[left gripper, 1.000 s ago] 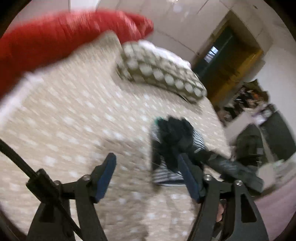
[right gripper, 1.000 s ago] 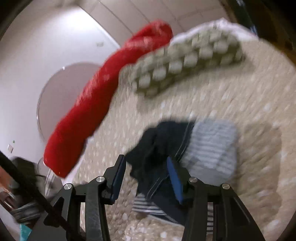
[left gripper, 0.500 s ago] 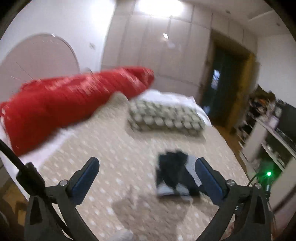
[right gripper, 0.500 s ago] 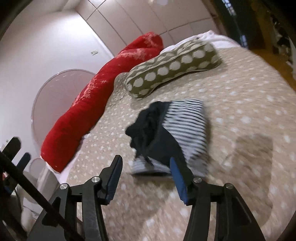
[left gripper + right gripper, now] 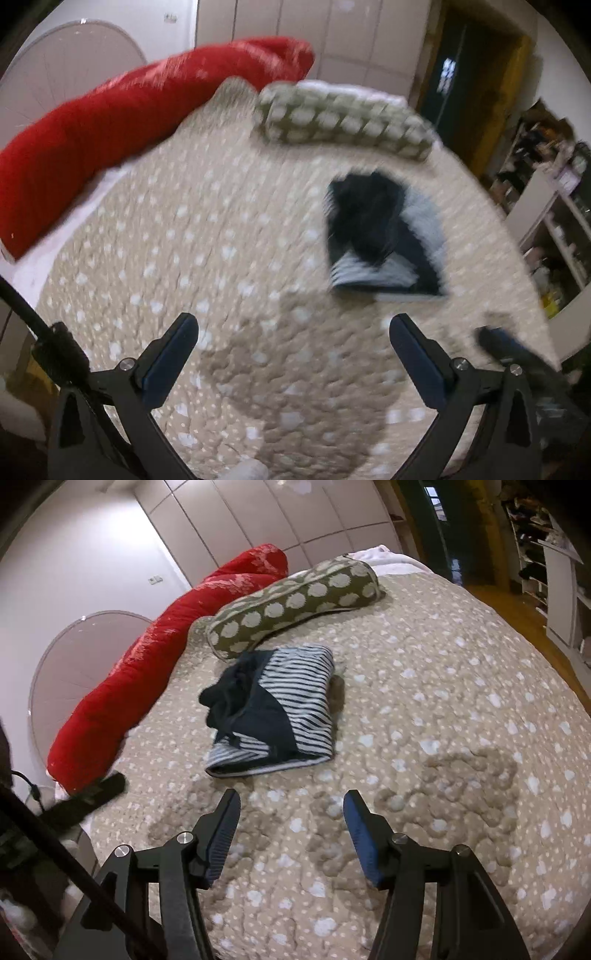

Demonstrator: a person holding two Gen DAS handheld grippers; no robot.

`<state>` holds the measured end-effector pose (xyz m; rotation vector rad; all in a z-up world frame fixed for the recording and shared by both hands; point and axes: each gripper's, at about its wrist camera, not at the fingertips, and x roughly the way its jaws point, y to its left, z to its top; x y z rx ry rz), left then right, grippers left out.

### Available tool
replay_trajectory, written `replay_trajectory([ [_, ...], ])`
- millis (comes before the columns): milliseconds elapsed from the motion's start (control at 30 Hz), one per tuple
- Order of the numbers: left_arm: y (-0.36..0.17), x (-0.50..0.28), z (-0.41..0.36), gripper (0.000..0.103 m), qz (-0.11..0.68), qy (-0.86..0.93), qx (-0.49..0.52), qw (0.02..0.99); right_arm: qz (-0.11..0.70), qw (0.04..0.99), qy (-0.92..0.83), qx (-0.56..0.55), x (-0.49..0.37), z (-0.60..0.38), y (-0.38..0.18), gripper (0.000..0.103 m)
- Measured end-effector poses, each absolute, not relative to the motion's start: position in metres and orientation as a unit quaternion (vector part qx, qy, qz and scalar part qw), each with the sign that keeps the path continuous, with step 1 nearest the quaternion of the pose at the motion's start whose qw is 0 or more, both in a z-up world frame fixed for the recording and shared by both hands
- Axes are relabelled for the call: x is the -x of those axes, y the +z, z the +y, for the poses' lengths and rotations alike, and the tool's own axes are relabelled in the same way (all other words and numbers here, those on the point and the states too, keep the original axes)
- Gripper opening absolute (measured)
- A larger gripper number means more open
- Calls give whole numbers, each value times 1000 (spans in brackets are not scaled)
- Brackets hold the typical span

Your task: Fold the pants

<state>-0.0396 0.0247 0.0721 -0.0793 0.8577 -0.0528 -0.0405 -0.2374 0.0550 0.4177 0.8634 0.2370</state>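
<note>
No words, numbers or signs can be read here. Nothing on the bed, the walls or the shelves has any writing showing.

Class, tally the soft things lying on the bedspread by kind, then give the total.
Folded pants: 1
Spotted bolster pillow: 1
Red bolster: 1
Total: 3
</note>
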Motion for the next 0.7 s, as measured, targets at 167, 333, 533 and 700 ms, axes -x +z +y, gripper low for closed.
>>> replay_trajectory([
  [167, 14, 18, 36, 103, 502, -4, 46, 864, 428, 874, 111, -199, 43, -234, 46, 64],
  [333, 5, 18, 40, 103, 513, 0, 66, 856, 437, 868, 112, -206, 41, -230, 42, 64],
  [533, 3, 17, 32, 103, 529, 7, 50, 847, 448, 864, 118, -199, 40, -222, 37, 64],
  [700, 3, 17, 32, 103, 537, 4, 48, 842, 454, 860, 117, -201, 39, -221, 32, 64],
])
